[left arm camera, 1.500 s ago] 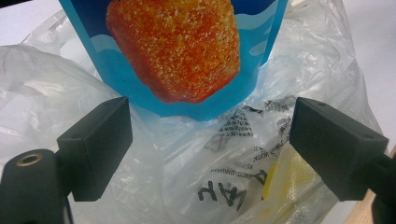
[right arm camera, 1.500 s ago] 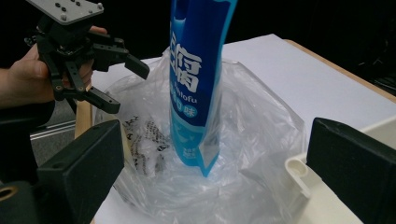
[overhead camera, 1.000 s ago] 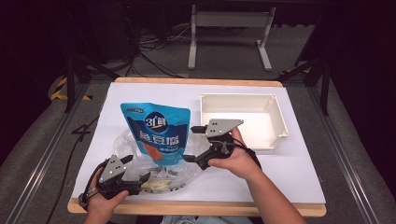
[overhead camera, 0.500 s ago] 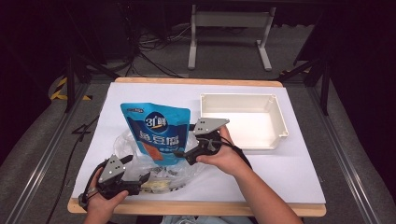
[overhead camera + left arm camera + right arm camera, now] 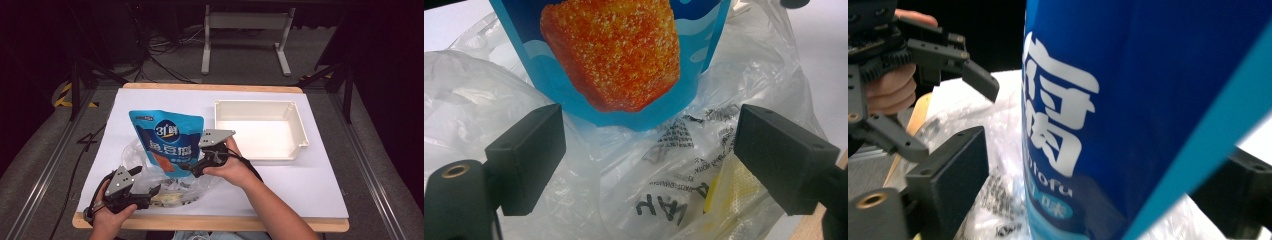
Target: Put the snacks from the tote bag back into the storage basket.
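Observation:
A blue snack pouch (image 5: 167,141) with white lettering and an orange food picture lies on the white table cover, its lower end resting on a crumpled clear plastic bag (image 5: 176,186). My left gripper (image 5: 151,192) is open at the bag's near left edge. In the left gripper view its jaws stand wide apart over the bag (image 5: 659,200), below the pouch (image 5: 614,55). My right gripper (image 5: 192,168) is open at the pouch's lower right corner. The right gripper view has the pouch (image 5: 1128,100) standing between its spread jaws, the left pad (image 5: 948,180) apart from it.
An empty white tray (image 5: 299,131) sits on the table's right half. The wooden table edge (image 5: 225,223) runs along the near side. A metal stand (image 5: 245,30) and cables lie on the floor beyond. In the right gripper view the other gripper (image 5: 923,55) is held by a hand.
My right gripper has moved left and slightly down, from near the tray to the pouch's lower right corner. The left gripper, pouch and bag have stayed put.

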Motion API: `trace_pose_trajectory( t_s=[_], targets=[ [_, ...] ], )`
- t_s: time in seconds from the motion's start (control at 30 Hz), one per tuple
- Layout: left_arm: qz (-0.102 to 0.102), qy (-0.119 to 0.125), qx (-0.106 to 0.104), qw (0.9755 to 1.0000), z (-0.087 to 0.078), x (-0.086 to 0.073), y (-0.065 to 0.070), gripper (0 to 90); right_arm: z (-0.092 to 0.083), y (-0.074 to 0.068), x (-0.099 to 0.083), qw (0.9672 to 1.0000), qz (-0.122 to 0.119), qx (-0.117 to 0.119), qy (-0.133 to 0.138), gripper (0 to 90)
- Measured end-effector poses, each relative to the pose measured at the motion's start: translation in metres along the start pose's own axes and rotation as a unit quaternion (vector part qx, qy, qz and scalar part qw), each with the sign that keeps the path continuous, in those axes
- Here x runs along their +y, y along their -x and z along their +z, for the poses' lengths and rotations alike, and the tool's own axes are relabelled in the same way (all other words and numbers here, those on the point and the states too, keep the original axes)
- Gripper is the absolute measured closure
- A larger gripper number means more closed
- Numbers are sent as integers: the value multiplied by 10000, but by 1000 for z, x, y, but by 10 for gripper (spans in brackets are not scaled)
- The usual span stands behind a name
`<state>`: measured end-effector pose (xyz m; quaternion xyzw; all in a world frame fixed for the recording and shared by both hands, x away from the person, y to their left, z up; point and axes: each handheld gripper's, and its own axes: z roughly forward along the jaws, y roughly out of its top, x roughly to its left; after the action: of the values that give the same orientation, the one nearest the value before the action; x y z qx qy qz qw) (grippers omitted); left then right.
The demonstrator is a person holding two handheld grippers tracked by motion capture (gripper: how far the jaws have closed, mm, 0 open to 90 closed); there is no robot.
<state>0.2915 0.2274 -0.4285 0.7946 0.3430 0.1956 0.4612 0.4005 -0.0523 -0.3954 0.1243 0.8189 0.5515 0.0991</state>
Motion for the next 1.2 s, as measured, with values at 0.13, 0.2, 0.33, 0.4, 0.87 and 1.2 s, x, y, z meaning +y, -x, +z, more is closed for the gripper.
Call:
trace_pose_trajectory(
  t_s=[0.13, 0.2, 0.33, 0.4, 0.87, 1.2],
  targets=[
    [-1, 0, -2, 10000, 0, 0, 0, 142, 3, 0, -2, 9998, 16, -81, 167, 128],
    [3, 6, -2, 10000, 0, 0, 0, 142, 5, 1, -4, 9997, 7, -140, 220, 133],
    [7, -5, -6, 10000, 0, 0, 0, 143, 7, 2, -8, 9996, 46, -147, 225, 141],
    [14, -7, -8, 10000, 0, 0, 0, 142, 9, 2, -12, 9996, 19, -139, 243, 145],
    [19, -16, -12, 10000, 0, 0, 0, 142, 15, 0, -21, 9992, -156, -197, 313, 173],
    [24, -26, -29, 10000, 0, 0, 0, 142, 22, 0, -29, 9992, -106, -183, 345, 297]
  ],
)
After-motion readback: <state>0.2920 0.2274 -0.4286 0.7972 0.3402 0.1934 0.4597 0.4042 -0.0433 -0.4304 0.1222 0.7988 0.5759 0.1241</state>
